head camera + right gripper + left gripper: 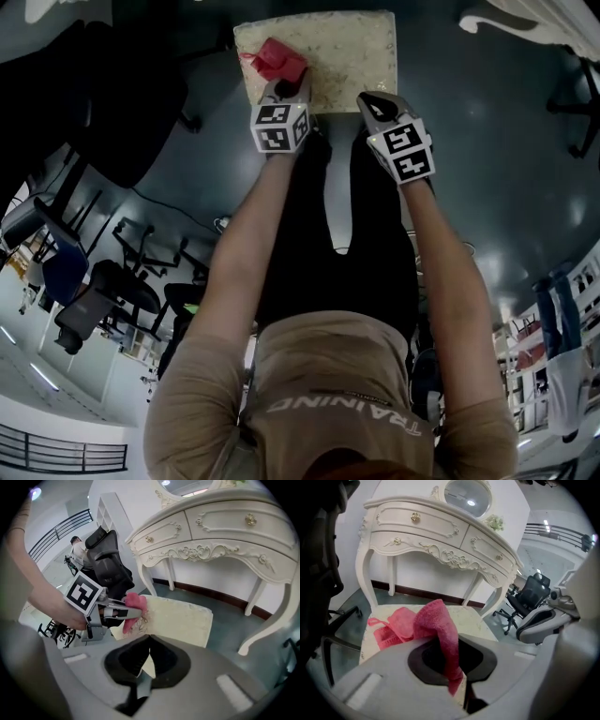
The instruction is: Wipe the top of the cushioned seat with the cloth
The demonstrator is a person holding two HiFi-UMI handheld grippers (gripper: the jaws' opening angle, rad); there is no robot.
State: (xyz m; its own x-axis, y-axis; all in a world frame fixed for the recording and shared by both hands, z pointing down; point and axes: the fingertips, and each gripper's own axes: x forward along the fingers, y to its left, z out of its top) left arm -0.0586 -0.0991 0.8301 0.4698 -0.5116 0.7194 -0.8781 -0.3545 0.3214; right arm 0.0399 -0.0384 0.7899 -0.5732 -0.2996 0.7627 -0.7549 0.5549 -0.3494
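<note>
The cream cushioned seat (352, 52) lies at the top of the head view. A red cloth (277, 59) rests bunched on its left part, and my left gripper (286, 86) is shut on the cloth's near end. In the left gripper view the cloth (439, 625) runs from the jaws out onto the seat (476, 620). My right gripper (373, 99) hovers at the seat's near edge, right of the left one, shut with nothing in it. The right gripper view shows the seat (180, 618), the left gripper (123, 613) and the cloth (134, 600) just ahead of the right gripper (145, 663).
An ornate white dressing table (440, 531) with a mirror stands just behind the seat, its curved legs (262, 630) close to the seat's far side. Black office chairs (527, 595) stand around on the dark floor (487, 141). The person's legs (337, 216) are below the seat.
</note>
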